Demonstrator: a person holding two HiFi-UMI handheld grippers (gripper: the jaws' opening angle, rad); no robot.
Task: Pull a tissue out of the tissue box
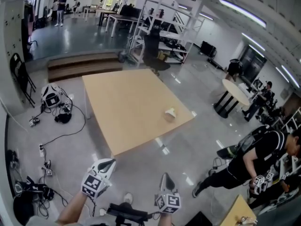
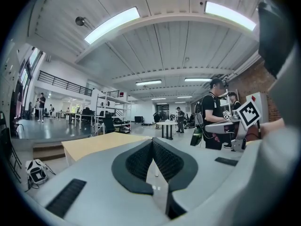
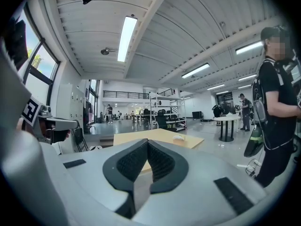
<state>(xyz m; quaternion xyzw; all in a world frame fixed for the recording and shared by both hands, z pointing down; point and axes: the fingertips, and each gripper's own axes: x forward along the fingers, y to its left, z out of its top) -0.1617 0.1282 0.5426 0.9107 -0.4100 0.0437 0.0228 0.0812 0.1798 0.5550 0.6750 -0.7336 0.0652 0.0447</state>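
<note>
Tissue box (image 1: 170, 113) beyond level right gripper (image 1: 165, 177)

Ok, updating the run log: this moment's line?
left tool shut, empty | right tool shut, empty | table ahead, not reached | white item on table

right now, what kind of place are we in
Likely an open lab or workshop: metal shelving racks, cables and gear strewn on the grey floor, a wooden table in the middle.
</note>
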